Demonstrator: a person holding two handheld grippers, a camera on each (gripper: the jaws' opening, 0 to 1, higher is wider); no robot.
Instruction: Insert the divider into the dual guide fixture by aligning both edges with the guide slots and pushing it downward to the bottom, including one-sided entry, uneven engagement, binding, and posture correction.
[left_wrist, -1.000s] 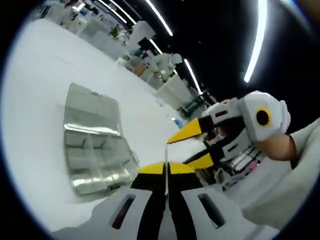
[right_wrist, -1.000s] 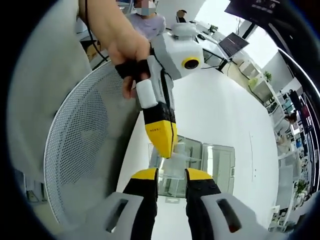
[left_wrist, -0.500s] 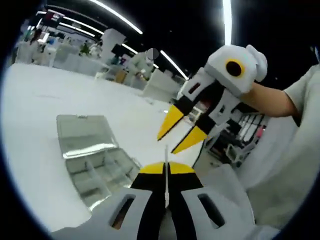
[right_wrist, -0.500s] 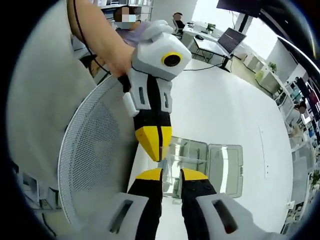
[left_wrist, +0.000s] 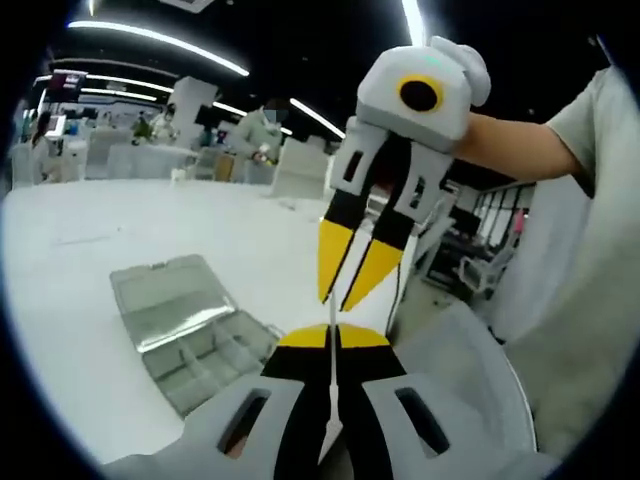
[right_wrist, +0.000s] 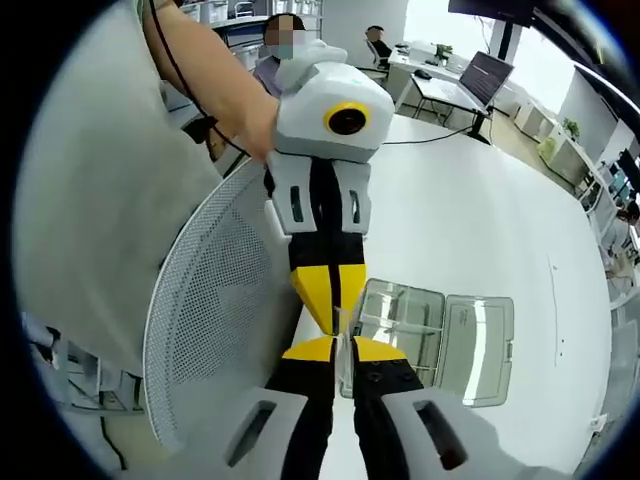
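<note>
Right now your biggest reference is the white table (left_wrist: 80, 260), and on it the clear organiser box (left_wrist: 190, 335) lies open, lid flat, well below and ahead of both sets of jaws; in the left gripper view it sits down-left of the jaw tips, in the right gripper view (right_wrist: 440, 335) just past the tips and to their right. Nearer you, a mesh chair back (right_wrist: 215, 340) stands left of the right gripper's jaws.

Your left gripper (left_wrist: 332, 335) has its jaws pressed together on the divider (left_wrist: 331, 380), a thin clear sheet seen edge-on, its long axis running up along the jaws. Your right gripper (right_wrist: 344, 345) meets it tip to tip, jaws narrowed on the same sheet's far edge.

So the divider is held in the air between both hands, well apart from the box; I'd judge you must carry it down and forward, keeping the sheet upright.
</note>
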